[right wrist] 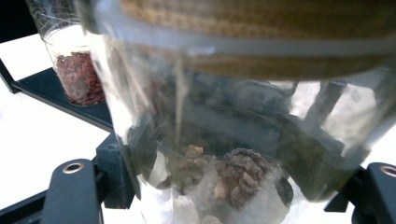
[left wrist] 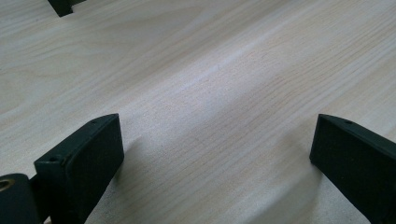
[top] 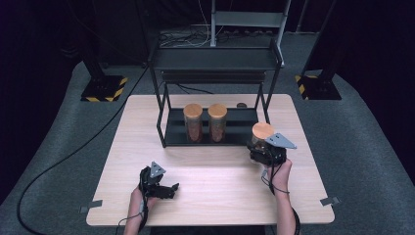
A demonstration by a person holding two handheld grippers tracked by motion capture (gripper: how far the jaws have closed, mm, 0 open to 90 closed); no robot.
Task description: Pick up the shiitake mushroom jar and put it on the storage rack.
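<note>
Currently, the left gripper (top: 169,188) rests on the table (top: 215,196), jaws wide apart and empty. On the rack (top: 235,132) stand two jars (top: 205,122). The right gripper (top: 262,155) clamps a third jar (top: 260,134), upright, just right of the rack; the rack lies forward-left.

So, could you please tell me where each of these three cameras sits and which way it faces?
High view: fixed above the person's side, looking forward and down on the table and black rack; both forearms, left claw and right claw show.
Left gripper view: rides the left claw, facing bare tabletop; its open jaws show.
Right gripper view: rides the right claw, facing the held jar; its jaws flank it.
Shared: the held jar and a rack jar appear in the high and right gripper views.
</note>
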